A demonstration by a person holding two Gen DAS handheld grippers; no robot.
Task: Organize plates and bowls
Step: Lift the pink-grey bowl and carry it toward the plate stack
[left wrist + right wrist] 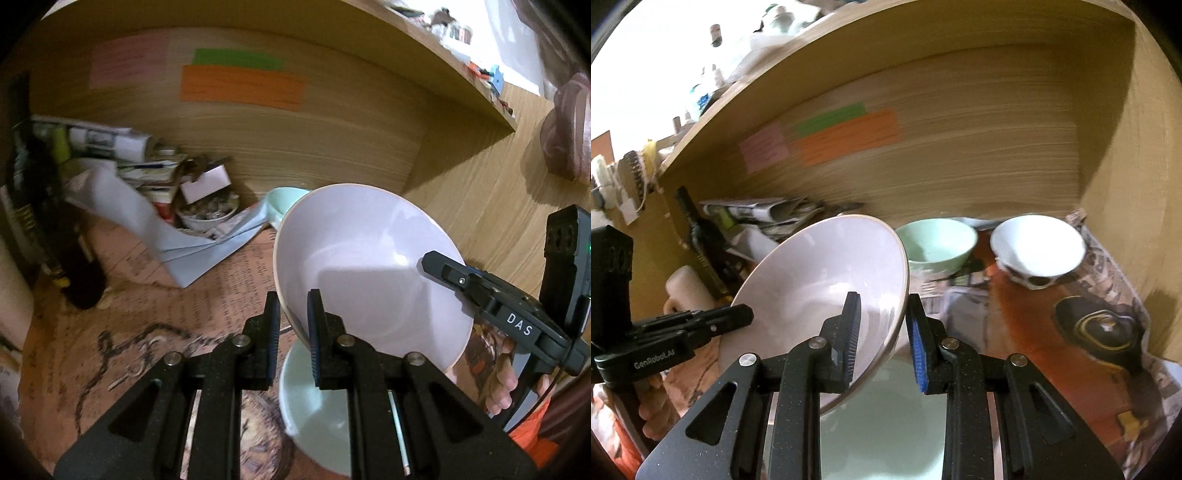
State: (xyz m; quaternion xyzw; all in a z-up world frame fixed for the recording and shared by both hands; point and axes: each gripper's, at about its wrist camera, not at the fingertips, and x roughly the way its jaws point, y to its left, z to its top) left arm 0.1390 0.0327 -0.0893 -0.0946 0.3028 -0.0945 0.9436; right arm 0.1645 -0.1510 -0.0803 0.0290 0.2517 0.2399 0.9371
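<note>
A pale pink bowl [369, 266] hangs tilted above the newspaper-lined shelf floor, held by both grippers on opposite sides of its rim. My left gripper [293, 332] is shut on its near rim. In the right wrist view my right gripper [882, 339] is shut on the rim of the same pink bowl [820, 280]. Directly under it lies a pale green dish [886, 413], also seen under the left fingers as the green dish [317, 413]. Behind stand a green bowl [938, 240] and a white bowl [1038, 247].
The wooden back wall carries pink, green and orange notes [240, 86]. Stacked papers, a blue sheet [155, 229], a small filled bowl [208, 214] and a dark bottle [40, 206] crowd the left corner. A side wall [1145, 184] closes the right. A person's hand [502, 384] grips the right tool.
</note>
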